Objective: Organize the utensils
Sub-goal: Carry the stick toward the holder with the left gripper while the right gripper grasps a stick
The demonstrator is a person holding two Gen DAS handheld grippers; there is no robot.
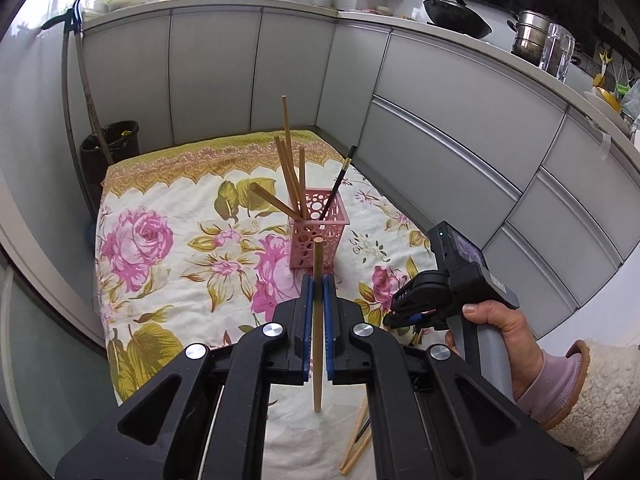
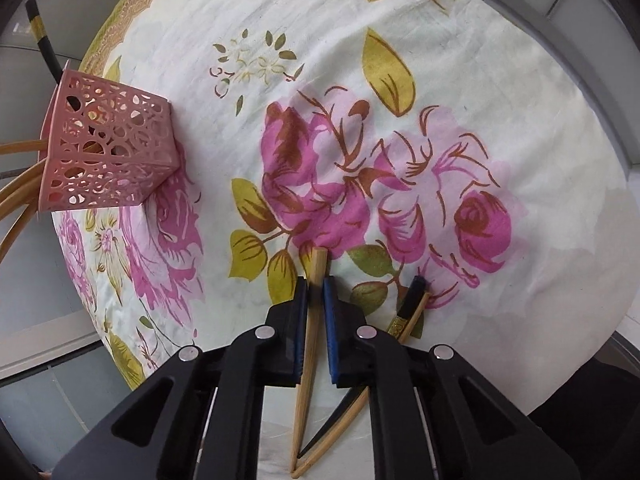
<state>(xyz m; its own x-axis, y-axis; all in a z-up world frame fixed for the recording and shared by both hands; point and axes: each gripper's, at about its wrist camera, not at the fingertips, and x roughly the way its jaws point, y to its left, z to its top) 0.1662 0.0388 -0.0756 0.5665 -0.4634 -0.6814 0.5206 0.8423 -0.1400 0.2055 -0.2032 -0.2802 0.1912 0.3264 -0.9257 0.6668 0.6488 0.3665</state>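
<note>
The left gripper (image 1: 319, 280) pinches a smooth round bamboo chopstick (image 1: 318, 320) upright between its blue ribbed pads, above the flowered cloth (image 1: 168, 240). The right gripper (image 2: 316, 286), held in a hand (image 1: 500, 320) with a fleecy cuff, has its pads closed against a square-ended wooden stick (image 2: 310, 344) lying on the cloth; a black stick (image 2: 408, 300) lies just beside it. Farther off stands a pink perforated square basket (image 1: 320, 240), bristling with leaning chopsticks.
</note>
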